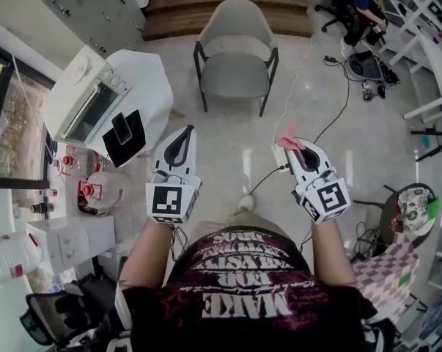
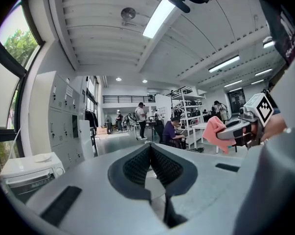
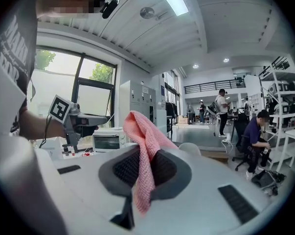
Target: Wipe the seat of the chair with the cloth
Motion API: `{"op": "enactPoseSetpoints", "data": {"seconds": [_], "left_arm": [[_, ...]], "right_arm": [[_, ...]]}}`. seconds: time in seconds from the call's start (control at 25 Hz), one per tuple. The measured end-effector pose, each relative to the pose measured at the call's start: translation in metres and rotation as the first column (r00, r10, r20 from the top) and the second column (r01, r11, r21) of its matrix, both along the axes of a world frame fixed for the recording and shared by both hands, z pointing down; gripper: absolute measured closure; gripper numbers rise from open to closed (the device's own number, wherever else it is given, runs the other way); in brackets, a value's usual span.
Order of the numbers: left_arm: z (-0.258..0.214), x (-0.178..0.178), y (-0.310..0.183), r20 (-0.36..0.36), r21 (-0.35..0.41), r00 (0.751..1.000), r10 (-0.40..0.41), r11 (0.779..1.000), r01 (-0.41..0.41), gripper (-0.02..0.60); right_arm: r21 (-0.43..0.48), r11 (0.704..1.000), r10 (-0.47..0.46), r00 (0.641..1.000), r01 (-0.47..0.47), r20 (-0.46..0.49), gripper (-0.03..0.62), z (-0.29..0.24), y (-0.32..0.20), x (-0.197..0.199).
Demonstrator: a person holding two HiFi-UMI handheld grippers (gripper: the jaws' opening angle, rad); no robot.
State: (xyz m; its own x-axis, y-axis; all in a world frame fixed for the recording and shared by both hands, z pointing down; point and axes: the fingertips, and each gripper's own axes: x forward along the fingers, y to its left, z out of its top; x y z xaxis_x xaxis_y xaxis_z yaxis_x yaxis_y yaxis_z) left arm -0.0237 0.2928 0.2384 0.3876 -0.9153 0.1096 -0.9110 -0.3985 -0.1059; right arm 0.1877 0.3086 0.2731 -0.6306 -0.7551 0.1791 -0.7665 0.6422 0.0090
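Grey chair [image 1: 235, 50] at twelve o'clock on the pale floor [image 1: 235, 145], right gripper [image 1: 288, 147] at five o'clock of it clamping a pink cloth [image 3: 144, 146], left gripper [image 1: 186, 130] at seven o'clock, jaws pressed together with nothing between, both well apart from the seat [image 1: 235, 75]

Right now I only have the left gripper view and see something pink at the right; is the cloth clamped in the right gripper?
Observer: Yes, the right gripper is shut on the pink cloth, which drapes over its jaws.
Operator: Where is the chair?
Observer: The grey chair stands on the floor ahead of the person, seat bare.
Operator: Is my gripper near it?
Observer: No, the left gripper is held near the body, well short of the chair.
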Motion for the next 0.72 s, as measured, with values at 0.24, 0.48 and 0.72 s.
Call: {"op": "enactPoseSetpoints", "data": {"seconds": [0.24, 0.48, 0.72], "left_arm": [[-0.008, 0.005, -0.016, -0.005, 0.009, 0.999, -0.049, 0.999, 0.049, 0.576], [0.001, 0.001, -0.017, 0.004, -0.014, 0.996, -0.091, 0.996, 0.091, 0.576], [0.004, -0.012, -0.027, 0.019, -0.019, 0.995, -0.102, 0.995, 0.103, 0.575]], "right_arm": [[0.003, 0.999, -0.053, 0.999, 0.053, -0.001, 0.562, 0.002, -0.026, 0.009], [0.005, 0.998, -0.059, 0.998, 0.059, 0.010, 0.562, -0.001, -0.047, 0.019], [-0.001, 0.998, -0.056, 0.998, 0.056, 0.014, 0.562, 0.003, -0.066, 0.014]]}}
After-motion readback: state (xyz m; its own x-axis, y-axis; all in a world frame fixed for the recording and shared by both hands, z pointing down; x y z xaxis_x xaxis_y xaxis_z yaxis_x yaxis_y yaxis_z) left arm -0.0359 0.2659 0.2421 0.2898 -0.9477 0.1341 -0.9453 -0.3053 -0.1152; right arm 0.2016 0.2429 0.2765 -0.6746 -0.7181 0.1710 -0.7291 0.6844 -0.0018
